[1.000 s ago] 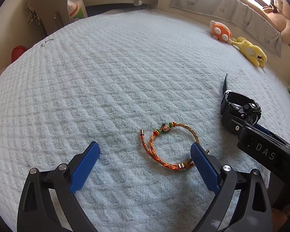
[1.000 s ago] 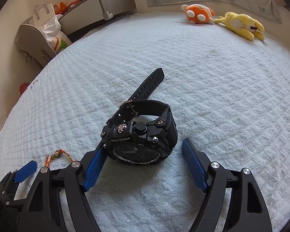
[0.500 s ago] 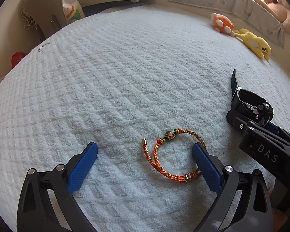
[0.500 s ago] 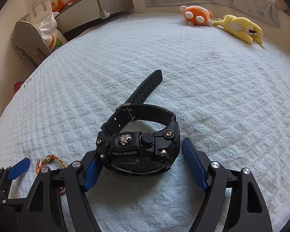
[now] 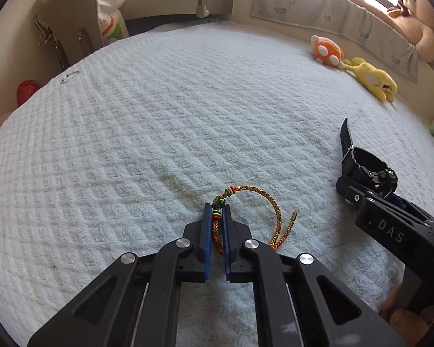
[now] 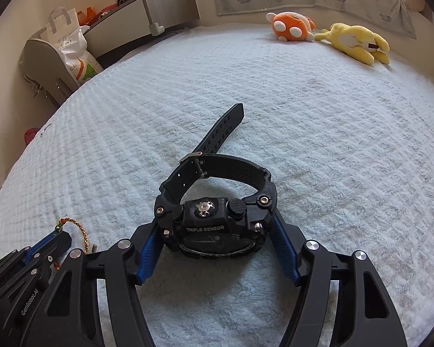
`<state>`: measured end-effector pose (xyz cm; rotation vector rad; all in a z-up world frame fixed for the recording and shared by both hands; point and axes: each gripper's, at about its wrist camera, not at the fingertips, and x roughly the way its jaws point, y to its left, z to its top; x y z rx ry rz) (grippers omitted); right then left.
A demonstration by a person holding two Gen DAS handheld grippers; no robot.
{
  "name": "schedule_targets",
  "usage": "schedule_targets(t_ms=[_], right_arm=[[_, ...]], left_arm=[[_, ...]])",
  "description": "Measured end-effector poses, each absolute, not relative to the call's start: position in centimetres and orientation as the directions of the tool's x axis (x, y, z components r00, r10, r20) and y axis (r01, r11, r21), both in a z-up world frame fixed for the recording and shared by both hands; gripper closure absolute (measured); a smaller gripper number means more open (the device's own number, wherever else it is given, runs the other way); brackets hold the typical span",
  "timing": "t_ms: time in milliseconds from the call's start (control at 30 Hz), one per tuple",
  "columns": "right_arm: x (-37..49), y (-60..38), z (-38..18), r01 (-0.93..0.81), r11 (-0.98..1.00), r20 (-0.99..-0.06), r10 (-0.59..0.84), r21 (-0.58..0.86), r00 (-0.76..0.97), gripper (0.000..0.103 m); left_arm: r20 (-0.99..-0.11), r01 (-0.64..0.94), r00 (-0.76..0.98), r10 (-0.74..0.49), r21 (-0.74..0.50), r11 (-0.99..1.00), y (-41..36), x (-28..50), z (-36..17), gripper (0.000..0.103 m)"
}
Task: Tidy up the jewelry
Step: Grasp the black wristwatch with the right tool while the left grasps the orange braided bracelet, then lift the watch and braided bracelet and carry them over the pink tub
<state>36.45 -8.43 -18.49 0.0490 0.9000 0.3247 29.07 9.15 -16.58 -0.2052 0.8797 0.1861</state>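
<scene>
White waffle-weave blanket (image 5: 159, 133) carries both items of jewelry. The left gripper (image 5: 216, 217) is clamped on the bracelet (image 5: 263, 202), its blue pads pinching the cord just below the beads; the remaining loop arcs out toward 2 o'clock of the tips and lies on the blanket, one metal-capped end free beside it. The right gripper (image 6: 217, 231) has just been closing, with the watch (image 6: 214, 219) between its pads; both pads appear to touch the case sides, so it is judged to be gripping, though firmness cannot be confirmed. Recommended practice for the lift: raise each tool straight up and slowly, keep the left pinch tight since the cord is thin and could slide, and check the watch does not pivot, as its strap tail (image 6: 222, 127) extends toward 12 o'clock and adds leverage. The bracelet is braided orange, red and yellow cord with green and red beads. The watch is black and chunky, standing on edge, buckle fastened, crown uppermost. Two plush toys (image 6: 327, 34) lie well apart at 1 o'clock.
</scene>
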Motion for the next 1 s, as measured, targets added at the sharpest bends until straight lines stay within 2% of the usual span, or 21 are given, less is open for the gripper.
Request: schedule_targets(t_ms=[100,500,1000], right_arm=[[36.2,-8.7,-18.3,-0.256,0.948,-0.755,0.307,0.189,0.579,0.038],[32.6,-9.3,-17.6,-0.248,0.952,-0.747,0.295,0.178,0.596,0.038],[21.4,-11.8,-16.8,-0.176,0.962,-0.780,0.271,0.208,0.564,0.038]], left_arm=[[-0.773,-0.209,0.634,0.031,-0.133,0.969,9.3,28.3,-16.5,0.096],[-0.769,-0.143,0.639,0.017,-0.097,0.985,8.1,24.4,-15.7,0.096],[-0.785,-0.092,0.619,-0.012,-0.089,0.992,7.3,16.6,-13.4,0.096]])
